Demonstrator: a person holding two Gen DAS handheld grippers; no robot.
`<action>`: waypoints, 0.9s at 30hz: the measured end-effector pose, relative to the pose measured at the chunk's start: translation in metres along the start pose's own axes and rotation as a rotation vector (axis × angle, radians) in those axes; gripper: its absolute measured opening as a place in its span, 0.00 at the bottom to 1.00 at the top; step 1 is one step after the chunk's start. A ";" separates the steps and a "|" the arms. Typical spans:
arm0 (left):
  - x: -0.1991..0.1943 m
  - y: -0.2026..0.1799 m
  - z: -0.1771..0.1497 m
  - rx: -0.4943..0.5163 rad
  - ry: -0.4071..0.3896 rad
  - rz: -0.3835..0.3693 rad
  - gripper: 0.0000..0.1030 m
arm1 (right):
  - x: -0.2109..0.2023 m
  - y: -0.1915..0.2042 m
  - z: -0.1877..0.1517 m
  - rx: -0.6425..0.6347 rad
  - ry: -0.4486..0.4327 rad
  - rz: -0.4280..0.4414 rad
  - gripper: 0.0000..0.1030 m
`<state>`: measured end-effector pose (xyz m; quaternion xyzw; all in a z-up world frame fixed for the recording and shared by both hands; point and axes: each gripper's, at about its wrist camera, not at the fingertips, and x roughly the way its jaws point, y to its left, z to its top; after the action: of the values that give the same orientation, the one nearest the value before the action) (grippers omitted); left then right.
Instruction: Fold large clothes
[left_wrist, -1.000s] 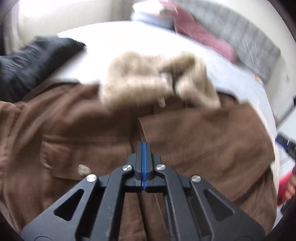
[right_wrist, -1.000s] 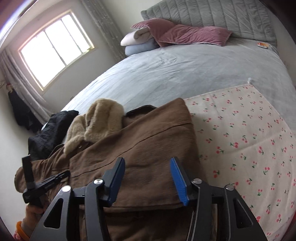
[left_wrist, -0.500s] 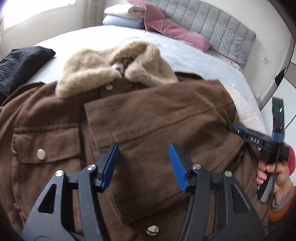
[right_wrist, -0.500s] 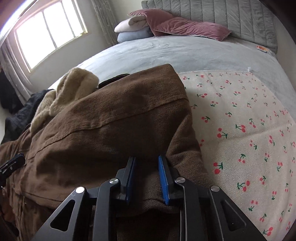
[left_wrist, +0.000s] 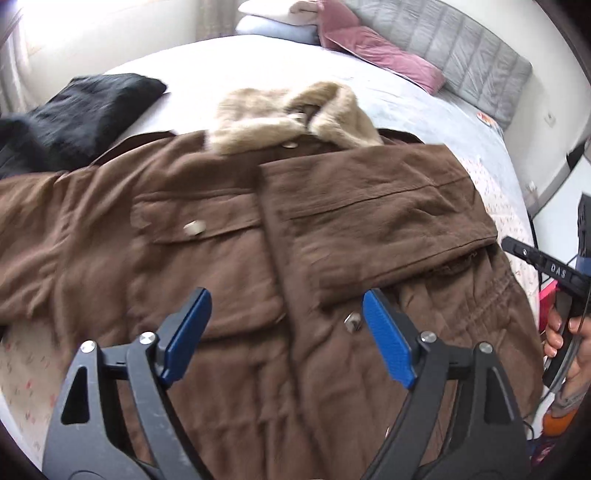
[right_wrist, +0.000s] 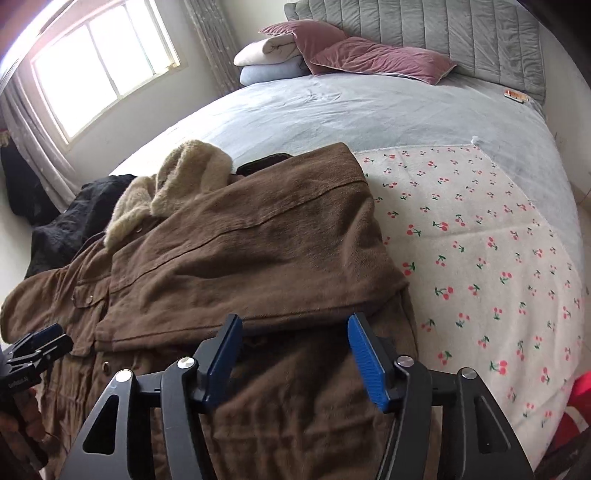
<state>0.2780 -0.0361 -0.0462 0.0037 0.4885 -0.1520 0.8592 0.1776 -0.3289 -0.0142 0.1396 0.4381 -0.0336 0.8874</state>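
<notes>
A brown coat with a beige fur collar lies front up on the bed. Its right sleeve is folded across the chest. The other sleeve stretches out to the left. My left gripper hovers over the coat's middle, its jaws opening, nothing between the blue pads. My right gripper hangs over the folded sleeve's lower edge, jaws also opening and apart from the cloth. At the right edge of the left wrist view, a hand holds the right gripper's handle.
A cherry-print cloth lies under the coat on the grey bedspread. A black garment lies at the bed's left side. Pink pillows and folded blankets sit by the grey headboard. A window is at left.
The left gripper went from shut to wide open. The right gripper closed on the sleeve edge half a second ago, then released it. Both pulled back from the coat.
</notes>
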 end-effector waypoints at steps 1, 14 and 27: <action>-0.015 0.010 -0.004 -0.035 0.000 0.009 0.83 | -0.009 0.006 -0.003 -0.006 -0.005 -0.006 0.65; -0.168 0.222 -0.059 -0.432 -0.115 0.257 0.87 | -0.045 0.090 -0.045 -0.094 -0.048 0.068 0.81; -0.176 0.411 -0.108 -0.946 -0.378 0.274 0.81 | 0.019 0.093 -0.060 -0.118 0.067 0.043 0.82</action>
<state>0.2125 0.4183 -0.0136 -0.3481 0.3352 0.2008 0.8521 0.1601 -0.2215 -0.0432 0.0974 0.4658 0.0161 0.8794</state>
